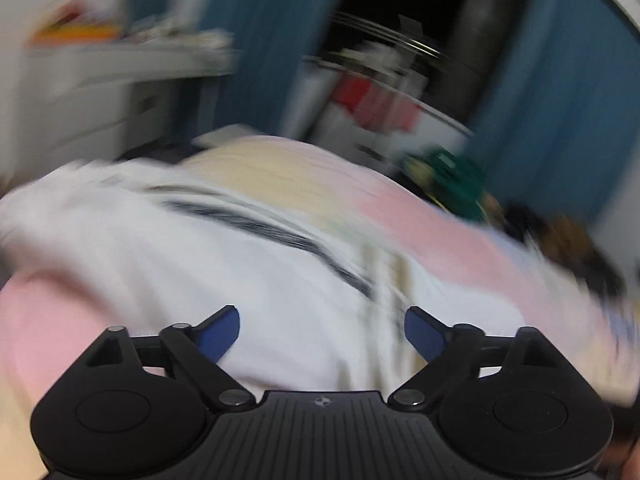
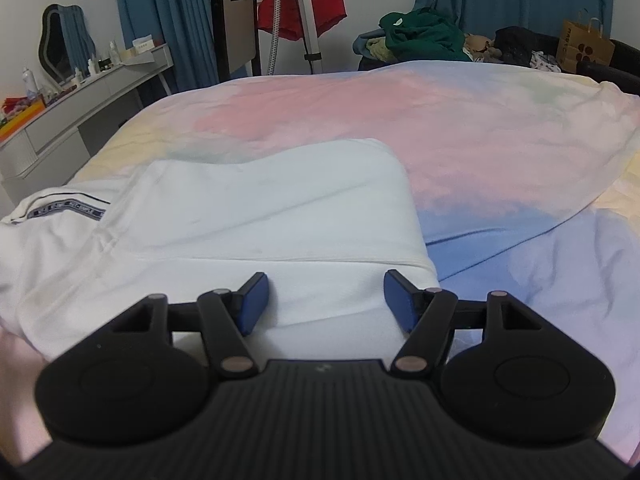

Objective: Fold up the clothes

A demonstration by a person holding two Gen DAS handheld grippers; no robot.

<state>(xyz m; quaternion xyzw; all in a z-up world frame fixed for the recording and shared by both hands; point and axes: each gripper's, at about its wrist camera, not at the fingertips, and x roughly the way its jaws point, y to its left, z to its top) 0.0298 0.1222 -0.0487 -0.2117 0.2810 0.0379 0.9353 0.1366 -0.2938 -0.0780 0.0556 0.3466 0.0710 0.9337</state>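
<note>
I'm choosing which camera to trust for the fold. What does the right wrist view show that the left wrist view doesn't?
Only the right wrist view: the right gripper, open over the sharply seen folded edge of the white garment, plus a brown paper bag and a mirror.
Only the left wrist view: the left gripper, open and empty, amid motion blur.
Both: the white garment's dark striped band, pastel bedspread, blue curtains, green clothes pile.

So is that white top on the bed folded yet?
Partly folded: the white top has one layer doubled over with a rounded fold edge, while its striped part still lies spread at the left.
</note>
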